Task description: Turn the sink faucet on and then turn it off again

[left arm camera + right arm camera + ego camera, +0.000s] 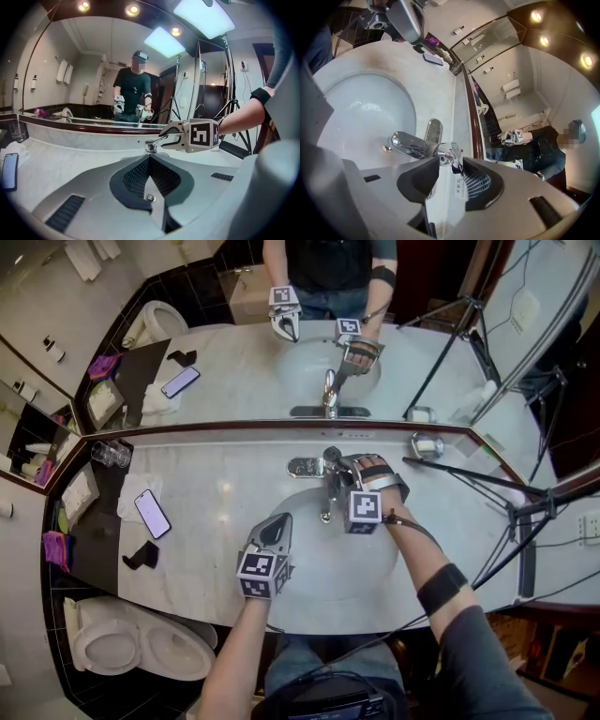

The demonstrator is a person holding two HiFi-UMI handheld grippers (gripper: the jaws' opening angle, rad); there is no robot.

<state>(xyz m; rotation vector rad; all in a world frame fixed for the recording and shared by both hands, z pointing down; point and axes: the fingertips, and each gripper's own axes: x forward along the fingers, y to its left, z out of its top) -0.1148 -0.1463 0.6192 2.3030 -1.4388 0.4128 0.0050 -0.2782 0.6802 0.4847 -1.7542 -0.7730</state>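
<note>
Left tool (150, 159) idle near, jaws together; right tool (450, 171) jaws apart around faucet lever (446, 151), seemingly not pressing, so it may slip off slick chrome.

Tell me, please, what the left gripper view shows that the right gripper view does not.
Only the left gripper view shows the right tongs from outside, marker cube and all, reaching over the faucet. Only the right gripper view shows the sink basin, the spout and a paper tag hanging by the handle between its open tongs. Both show the faucet, the phone on the counter and the person reflected in the mirror.
</note>
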